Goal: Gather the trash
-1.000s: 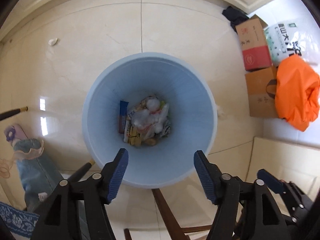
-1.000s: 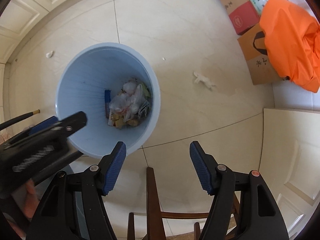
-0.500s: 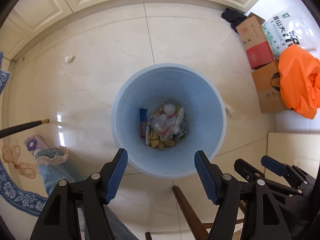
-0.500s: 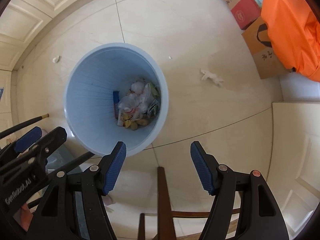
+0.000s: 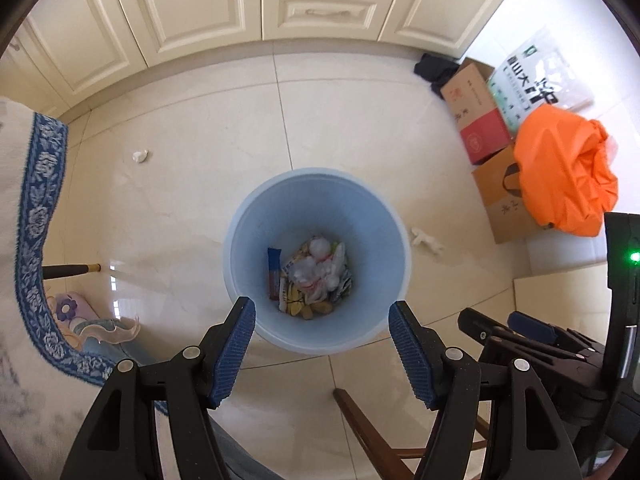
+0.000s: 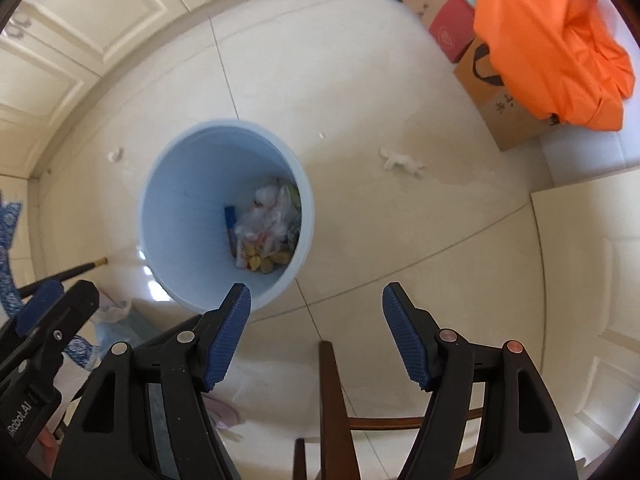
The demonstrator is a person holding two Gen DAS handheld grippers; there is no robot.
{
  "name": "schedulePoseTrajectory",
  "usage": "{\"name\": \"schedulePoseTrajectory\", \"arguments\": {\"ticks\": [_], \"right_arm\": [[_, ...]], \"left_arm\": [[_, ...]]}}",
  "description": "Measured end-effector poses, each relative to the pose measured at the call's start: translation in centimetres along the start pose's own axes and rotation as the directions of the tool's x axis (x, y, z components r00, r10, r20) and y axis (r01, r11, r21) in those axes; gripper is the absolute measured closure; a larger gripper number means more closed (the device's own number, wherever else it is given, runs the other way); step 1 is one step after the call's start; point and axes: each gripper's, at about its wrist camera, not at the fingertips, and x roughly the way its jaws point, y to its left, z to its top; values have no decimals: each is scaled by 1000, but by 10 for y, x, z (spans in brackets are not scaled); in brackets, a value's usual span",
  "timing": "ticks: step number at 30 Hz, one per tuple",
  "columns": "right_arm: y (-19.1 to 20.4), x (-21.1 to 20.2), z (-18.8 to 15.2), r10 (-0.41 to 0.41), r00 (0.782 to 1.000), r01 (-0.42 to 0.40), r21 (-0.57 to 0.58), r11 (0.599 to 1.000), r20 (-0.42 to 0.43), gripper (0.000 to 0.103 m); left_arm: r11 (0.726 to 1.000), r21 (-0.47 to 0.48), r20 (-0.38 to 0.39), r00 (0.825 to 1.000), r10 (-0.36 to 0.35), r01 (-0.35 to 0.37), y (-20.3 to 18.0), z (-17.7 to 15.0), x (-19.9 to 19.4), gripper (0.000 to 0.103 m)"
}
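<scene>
Left gripper (image 5: 322, 344): high above the floor, fingers spread wide, nothing between the blue ribbed pads (image 5: 234, 354). Right gripper (image 6: 316, 334): likewise spread wide and empty, alongside the left at a similar height.

Light blue bin (image 5: 384, 216): upright on the cream tiled floor (image 5: 200, 200), directly ahead of the left gripper, ahead and left of the right one. Inside, at the bottom: a heap of wrappers, clear plastic and white crumpled tissue (image 5: 314, 276), with a blue-and-brown bar wrapper (image 5: 274, 272) along its left edge.

Loose trash on the floor: one crumpled white tissue (image 5: 427, 238) just right of the bin, not touching it; a smaller white paper wad (image 5: 140, 156) far left of the bin, well apart, towards the cream cabinets (image 5: 320, 4); a tiny white scrap (image 6: 322, 135) between bin and tissue in the right wrist view.

Far right: stacked cardboard boxes (image 5: 476, 120), an orange bag (image 5: 564, 176) draped over the nearest box, a printed white sack (image 5: 536, 80) behind, dark cloth (image 5: 434, 70) by the wall.

Left edge: white rug with blue floral border (image 5: 32, 216); a dark stick with a brass tip (image 5: 72, 269) above the floor. Near edge: brown wooden chair frame (image 6: 332, 408) beneath both grippers.
</scene>
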Motion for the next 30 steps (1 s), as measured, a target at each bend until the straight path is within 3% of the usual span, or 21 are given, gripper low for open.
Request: {"name": "schedulePoseTrajectory", "arguments": {"ticks": [15, 23, 27, 30], "right_arm": [[-2, -66, -26, 88, 984, -82, -46, 996, 154, 31], [0, -107, -39, 143, 961, -130, -70, 989, 236, 31], [4, -128, -46, 169, 947, -150, -87, 985, 274, 31], [7, -139, -49, 222, 941, -202, -104, 974, 255, 29]], "left_arm": [[999, 36, 168, 986, -20, 14, -14, -74, -106, 38], [998, 53, 284, 958, -35, 21, -6, -118, -164, 38], [998, 56, 353, 935, -38, 20, -4, -141, -197, 38], [999, 48, 400, 916, -26, 7, -4, -163, -220, 38]]}}
